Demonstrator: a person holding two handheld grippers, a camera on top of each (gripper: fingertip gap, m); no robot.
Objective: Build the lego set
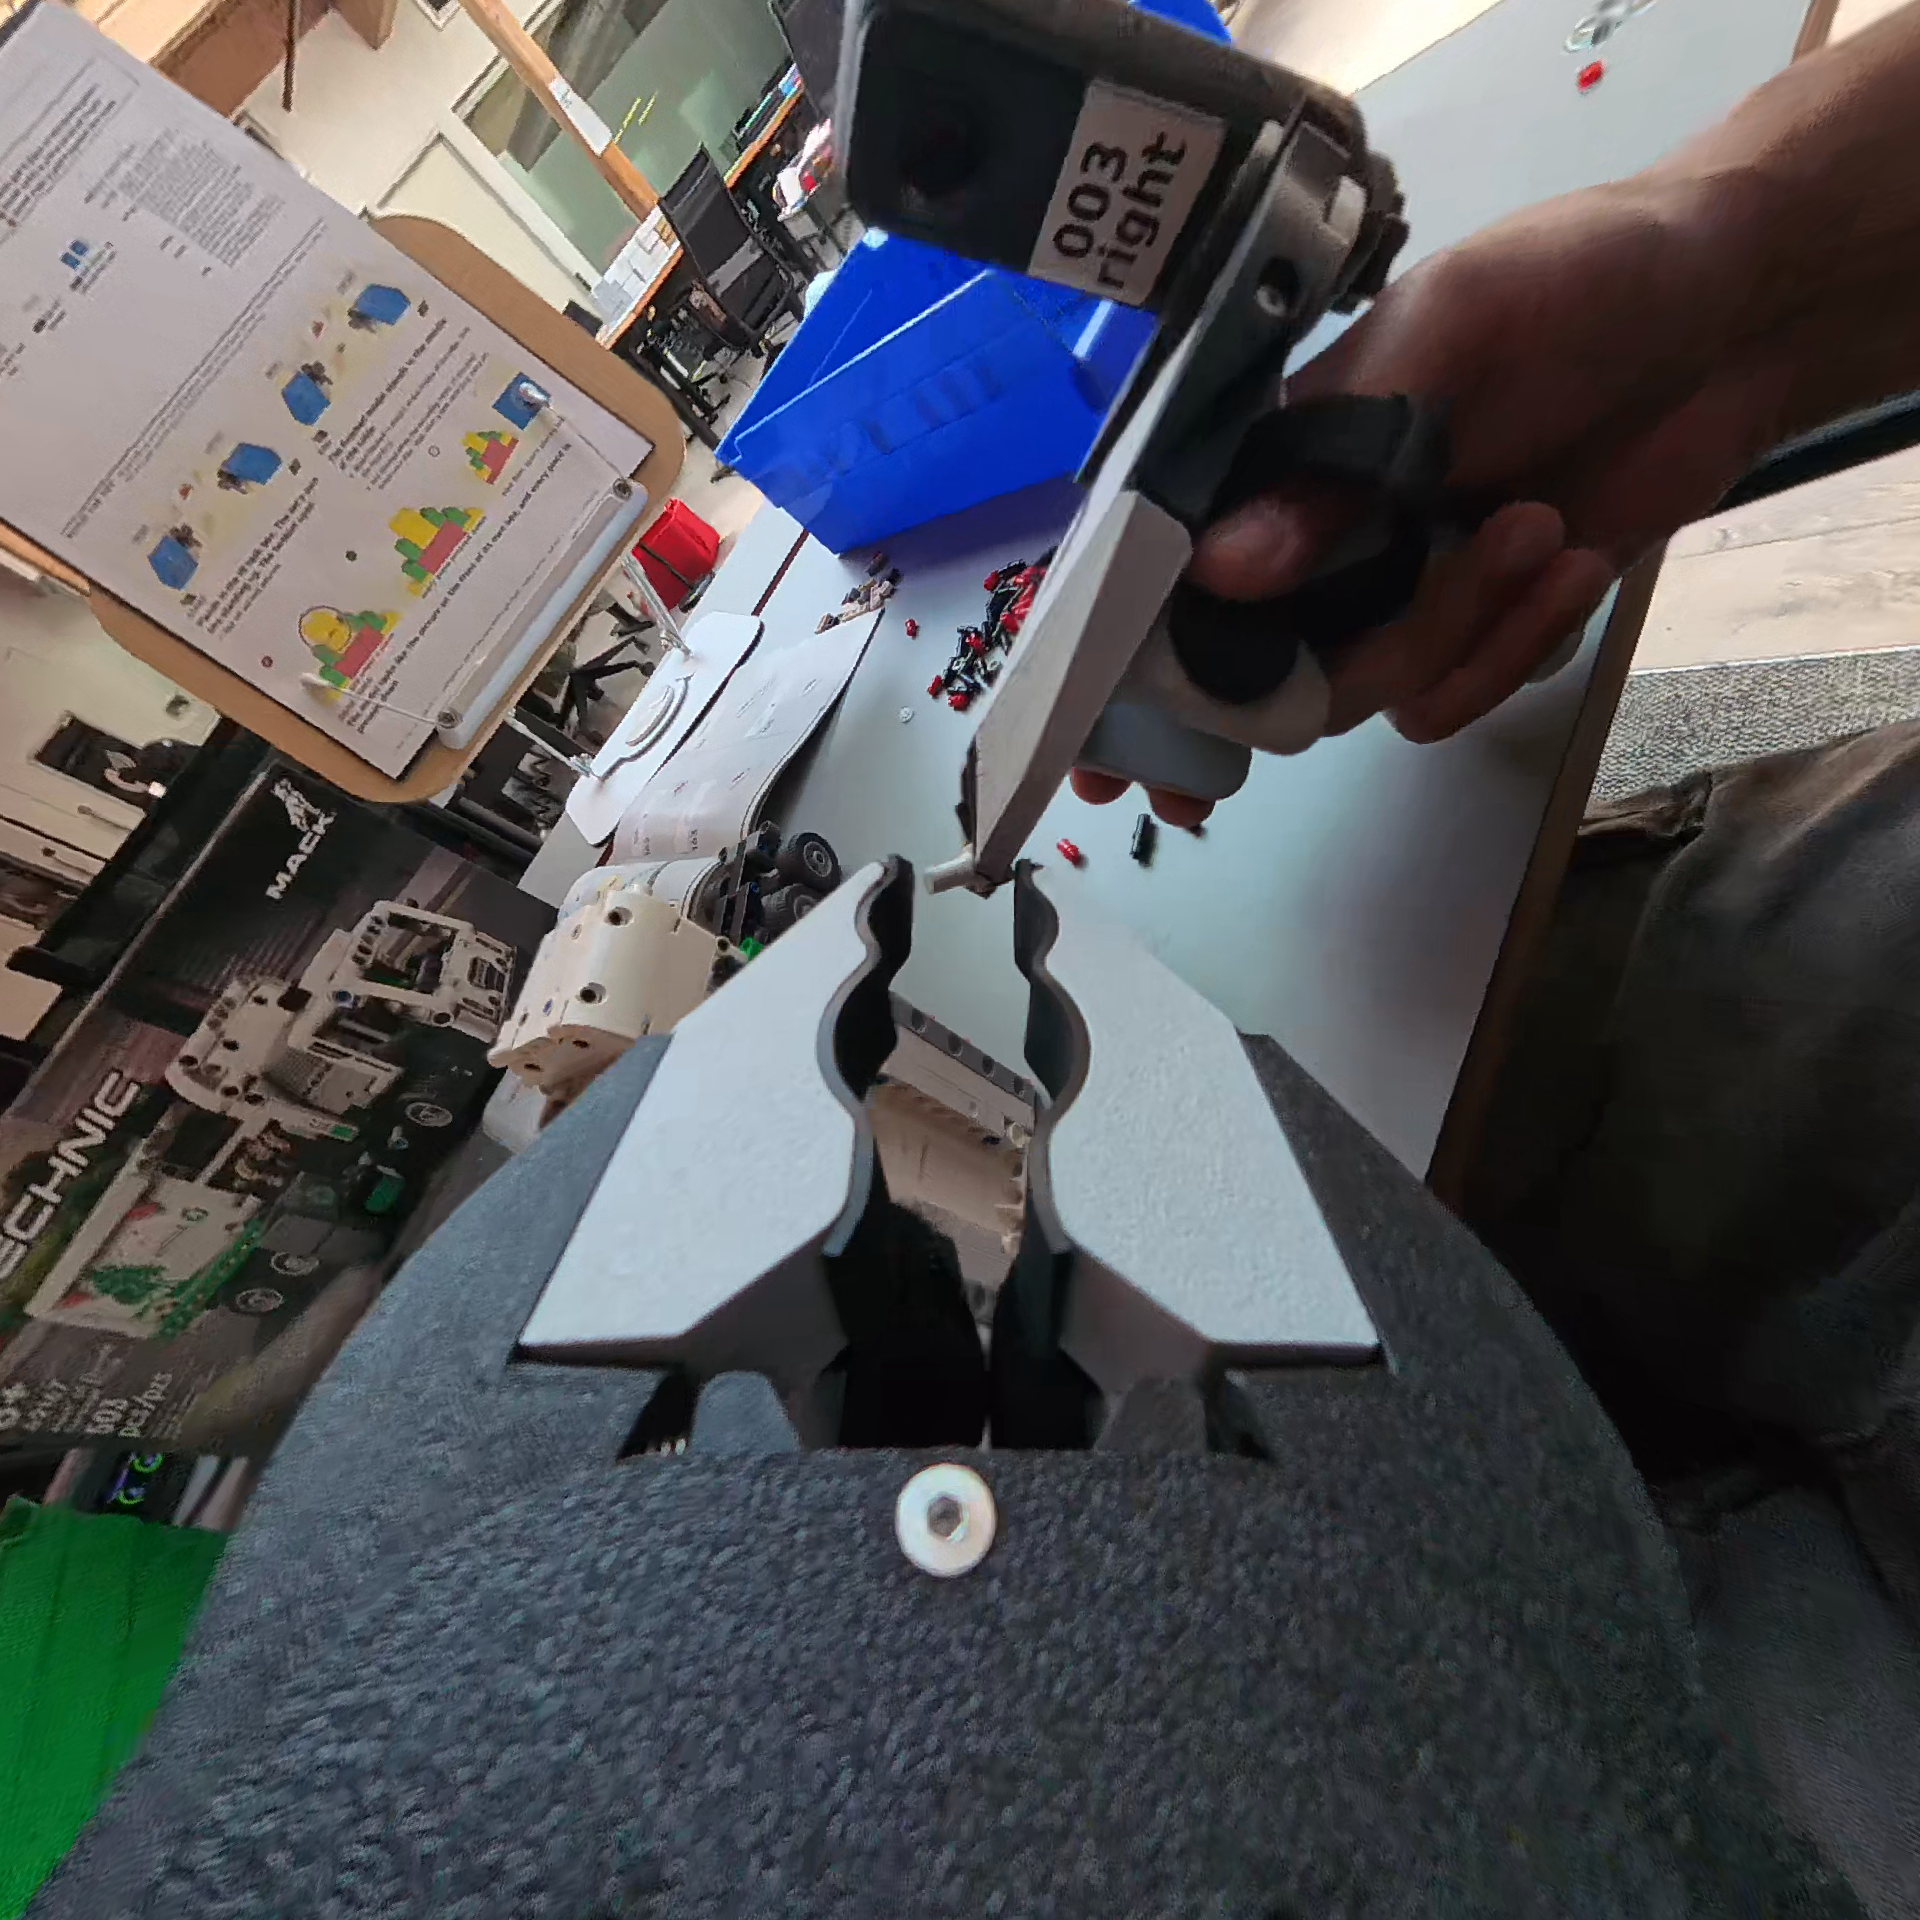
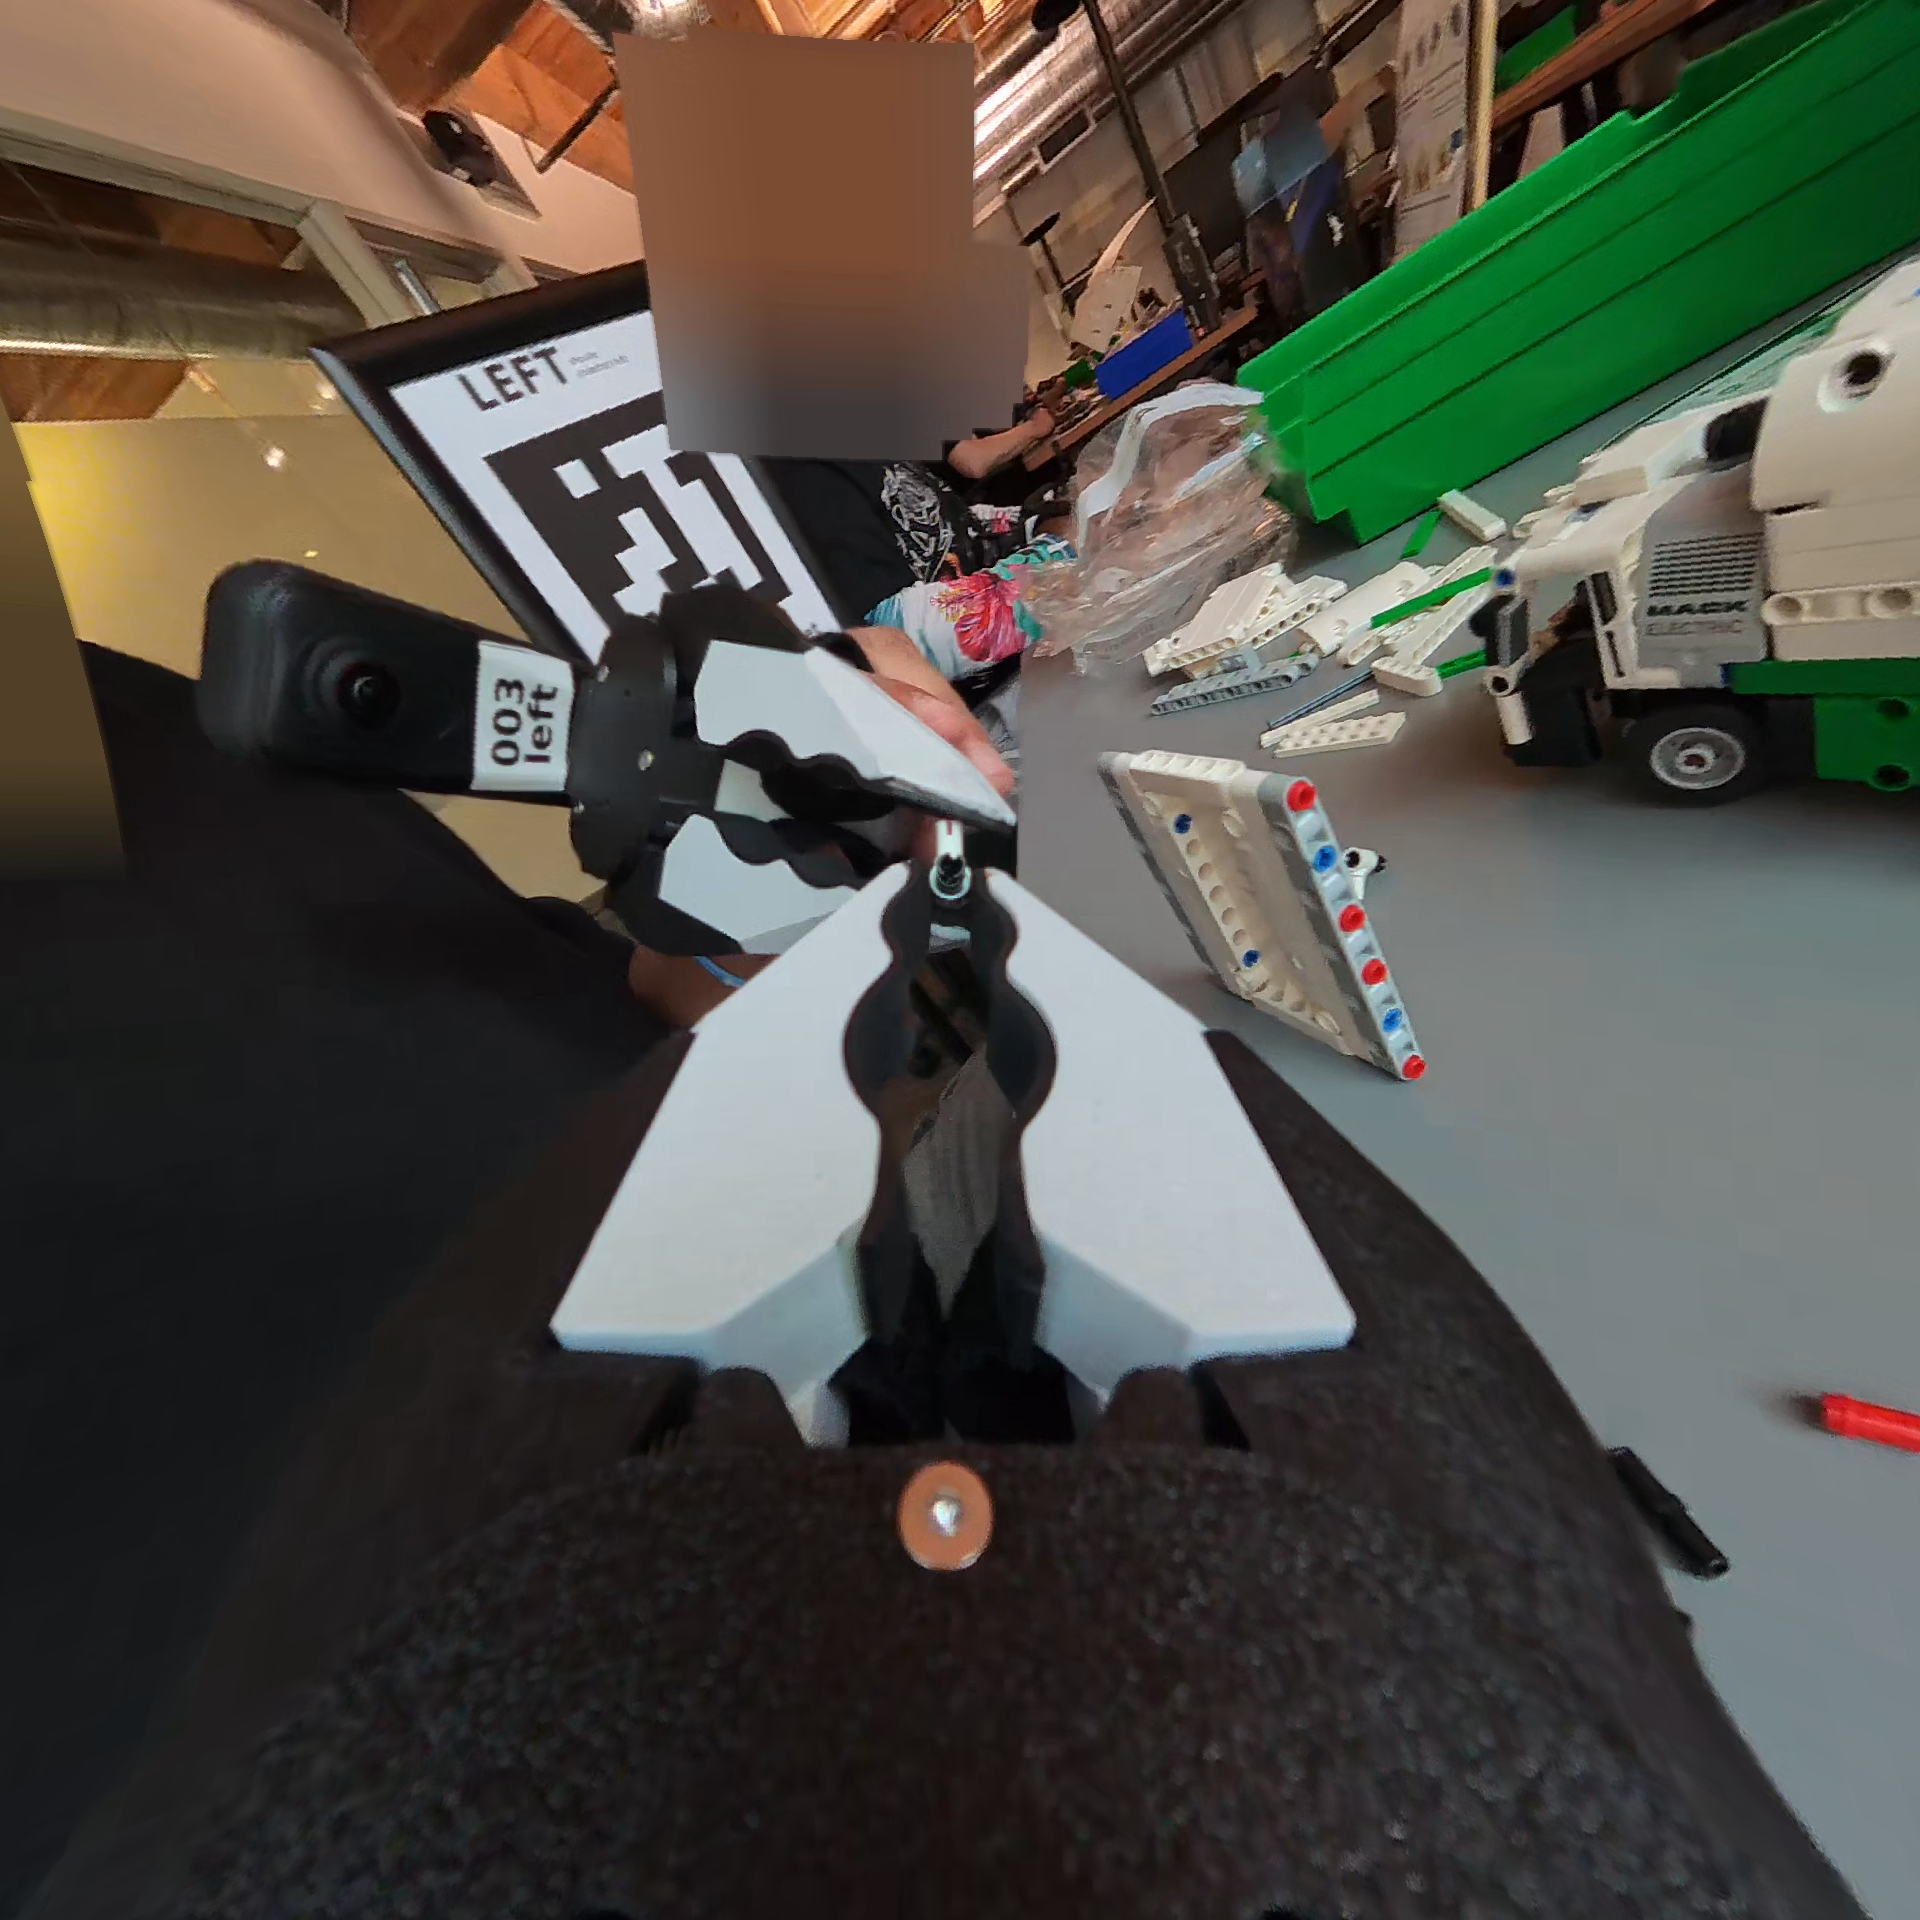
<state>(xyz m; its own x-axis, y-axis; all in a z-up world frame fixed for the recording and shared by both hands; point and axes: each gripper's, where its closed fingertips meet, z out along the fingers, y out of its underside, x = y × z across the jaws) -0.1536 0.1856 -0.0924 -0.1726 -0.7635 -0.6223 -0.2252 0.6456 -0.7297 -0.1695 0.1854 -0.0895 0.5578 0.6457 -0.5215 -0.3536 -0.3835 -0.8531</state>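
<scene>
My right gripper (image 2: 948, 891) is shut on a small white and black lego pin (image 2: 948, 864), held above the grey table's near edge. In the left wrist view the right gripper (image 1: 982, 878) comes down from the upper right, and the pin (image 1: 943, 875) sticks out of its tip. My left gripper (image 1: 958, 873) is open, with its two fingertips on either side of that pin. The left gripper (image 2: 935, 847) also shows in the right wrist view. A white panel with red and blue pins (image 2: 1257, 914) lies on the table. The white and green lego truck (image 2: 1683, 623) stands beyond it.
A blue bin (image 1: 914, 416), a pile of red and black pins (image 1: 987, 634), an instruction sheet on a stand (image 1: 281, 384) and the set's box (image 1: 260, 1039) are around the table. A green bin (image 2: 1558, 312), a plastic bag (image 2: 1164, 499), loose white pieces (image 2: 1299, 623), a red pin (image 2: 1860, 1418) and a black pin (image 2: 1668, 1517) lie nearby. My left and right fingertips are right by each other.
</scene>
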